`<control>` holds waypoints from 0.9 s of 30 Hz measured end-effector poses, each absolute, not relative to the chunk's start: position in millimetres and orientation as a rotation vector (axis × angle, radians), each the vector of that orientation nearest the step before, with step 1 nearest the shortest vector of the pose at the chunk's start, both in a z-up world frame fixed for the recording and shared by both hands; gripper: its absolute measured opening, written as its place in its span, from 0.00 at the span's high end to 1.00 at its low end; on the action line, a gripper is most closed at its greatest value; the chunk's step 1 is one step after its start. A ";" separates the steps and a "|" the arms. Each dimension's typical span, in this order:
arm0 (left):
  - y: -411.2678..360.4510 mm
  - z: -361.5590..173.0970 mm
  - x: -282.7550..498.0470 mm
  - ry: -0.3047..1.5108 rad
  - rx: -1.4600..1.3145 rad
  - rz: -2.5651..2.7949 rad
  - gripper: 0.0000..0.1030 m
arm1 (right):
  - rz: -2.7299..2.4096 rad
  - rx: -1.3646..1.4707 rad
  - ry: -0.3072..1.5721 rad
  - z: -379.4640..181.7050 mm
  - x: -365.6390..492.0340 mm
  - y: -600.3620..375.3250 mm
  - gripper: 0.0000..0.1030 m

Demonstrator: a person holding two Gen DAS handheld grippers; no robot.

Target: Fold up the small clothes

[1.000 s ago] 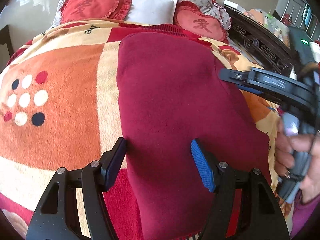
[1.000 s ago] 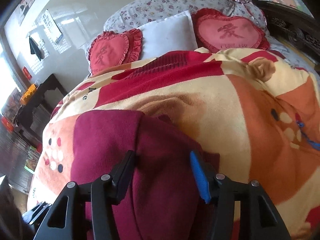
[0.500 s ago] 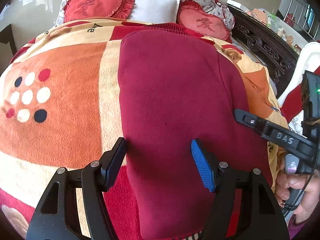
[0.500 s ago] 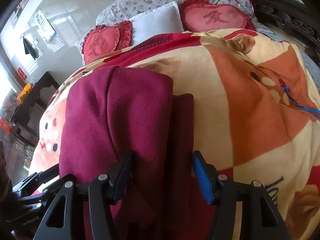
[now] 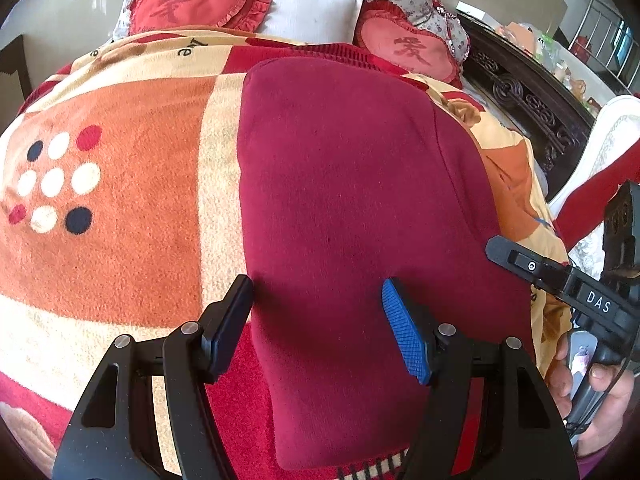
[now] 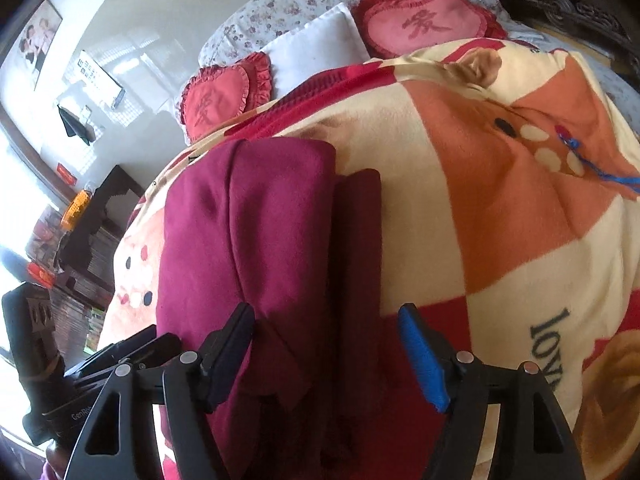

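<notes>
Our right claw (image 6: 326,350) has just spread apart low in the frame, releasing the folded maroon garment (image 6: 256,248) onto the blanket (image 6: 500,200), while our left claw (image 5: 318,326) stays apart, so this fold looks finished.

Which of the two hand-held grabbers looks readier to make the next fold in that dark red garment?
Probably the right gripper: its open jaws, just widened, straddle the loose strip along the dark red garment. The left gripper hovers open over the flat middle.
</notes>
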State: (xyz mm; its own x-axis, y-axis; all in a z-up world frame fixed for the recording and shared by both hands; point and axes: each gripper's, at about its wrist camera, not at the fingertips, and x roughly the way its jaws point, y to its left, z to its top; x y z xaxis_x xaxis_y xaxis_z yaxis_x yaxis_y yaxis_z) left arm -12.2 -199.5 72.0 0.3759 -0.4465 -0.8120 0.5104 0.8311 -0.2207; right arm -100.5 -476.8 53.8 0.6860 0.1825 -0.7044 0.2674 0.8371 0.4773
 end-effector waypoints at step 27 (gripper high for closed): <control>-195.4 52.1 11.9 1.095 -0.107 -0.708 0.19 | 0.018 0.570 0.814 40.4 -68.0 -473.9 0.16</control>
State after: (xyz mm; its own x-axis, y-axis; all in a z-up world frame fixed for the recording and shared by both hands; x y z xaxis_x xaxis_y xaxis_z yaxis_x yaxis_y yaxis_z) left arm 11.9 -195.4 52.1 0.2642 -0.5737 -0.7753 0.4721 0.7779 -0.4148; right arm -68.0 -473.9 40.4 0.6952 0.2284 -0.6815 0.1984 0.8503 0.4874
